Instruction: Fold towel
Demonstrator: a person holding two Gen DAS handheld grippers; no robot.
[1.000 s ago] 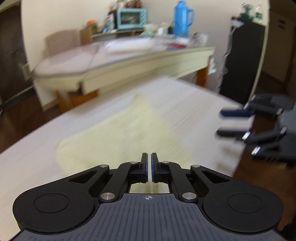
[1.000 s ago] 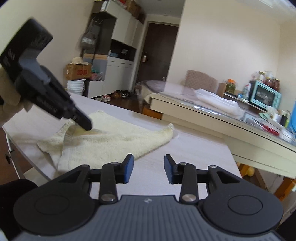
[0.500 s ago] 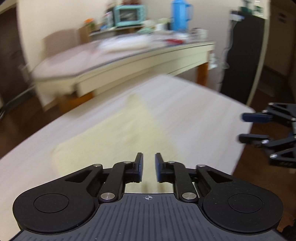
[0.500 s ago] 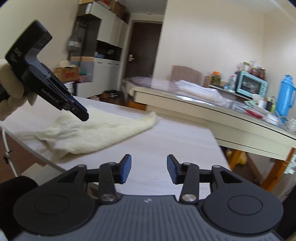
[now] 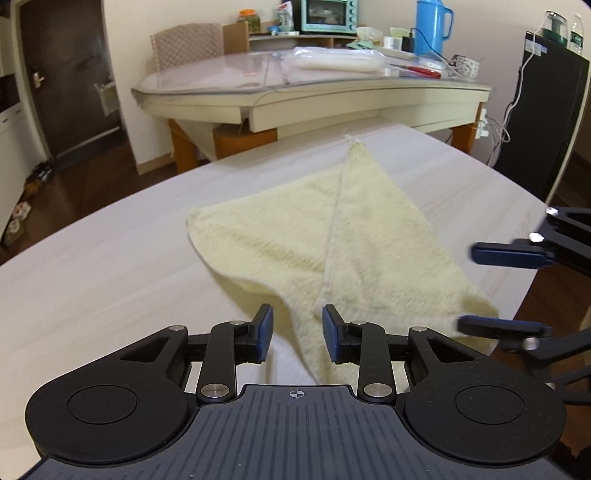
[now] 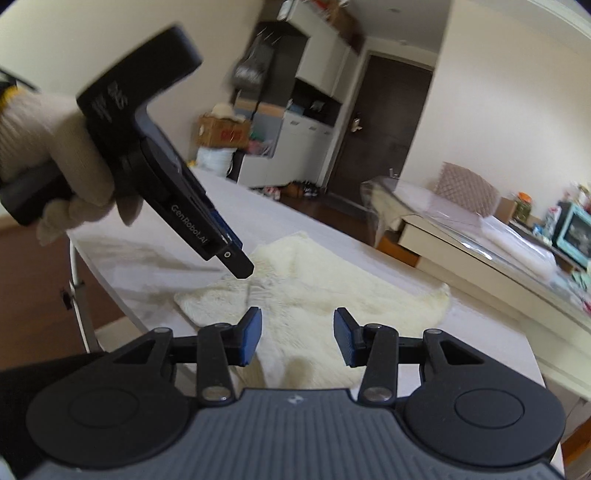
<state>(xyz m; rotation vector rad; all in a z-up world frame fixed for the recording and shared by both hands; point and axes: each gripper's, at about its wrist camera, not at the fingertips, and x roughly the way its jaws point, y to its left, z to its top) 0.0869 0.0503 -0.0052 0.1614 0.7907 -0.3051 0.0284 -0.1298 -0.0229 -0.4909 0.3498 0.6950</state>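
Towel folding is at a re-grip stage: a pale yellow terry towel point(image 5: 332, 240) is laid on a light wood-grain counter point(image 5: 110, 277), already doubled over itself so that one stitched hem runs from its far corner toward the near edge. The near portion of the towel is rumpled and reaches the counter's near edge.

The left gripper point(image 5: 297, 334) is held just above the towel's near edge; its fingers have just been opening, are released, and nothing is pinched between them, though cloth is seen through the gap. The right gripper point(image 6: 297, 341) is held at the towel's right-hand corner, fingers parted and empty, with towel below them. In the right wrist view, the left gripper is seen held by a gloved hand point(image 6: 77, 173), pointed down at the towel's left side.

As a judgement, two near corners or edge points must next be pinched, one by each gripper, then lifted and carried across toward the far corner so the cloth is halved again. Care is called for because the near cloth is bunched, so more than one layer could be caught.

Beyond the towel, a cream table with a glass top point(image 5: 332, 85) is seen, bearing a blue thermos jug point(image 5: 432, 26) and a teal toaster oven point(image 5: 328, 14). Nothing lies on the counter in the way of the towel.
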